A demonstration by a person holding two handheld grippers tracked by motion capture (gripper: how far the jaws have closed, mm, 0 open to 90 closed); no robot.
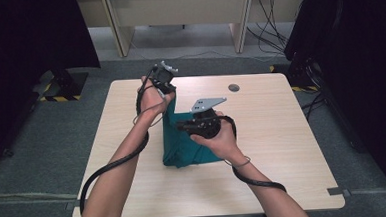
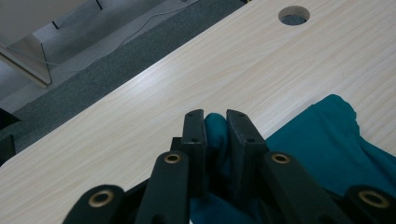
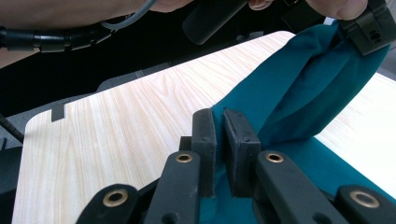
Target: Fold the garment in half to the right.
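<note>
Two bare forearms, trailed by black ribbed cables, are seen entering from the near edge of a pale wood-grain table [image 1: 283, 149]. Both black two-jaw grippers are clamped on a teal cloth garment [image 1: 183, 149], which is lifted partly off the tabletop near its middle, its lower folds resting on the wood. A gathered fold of the fabric is pinched between the narrow jaws of the left gripper [image 2: 215, 126], held higher and farther from the person. An edge of the same cloth is gripped tightly by the right gripper [image 3: 219, 123], held lower and nearer, just beside the left one, under its grey three-cornered plate [image 1: 207, 104]. A round cable hole [image 1: 234, 87] is visible in the tabletop beyond, well apart from the cloth.
</note>
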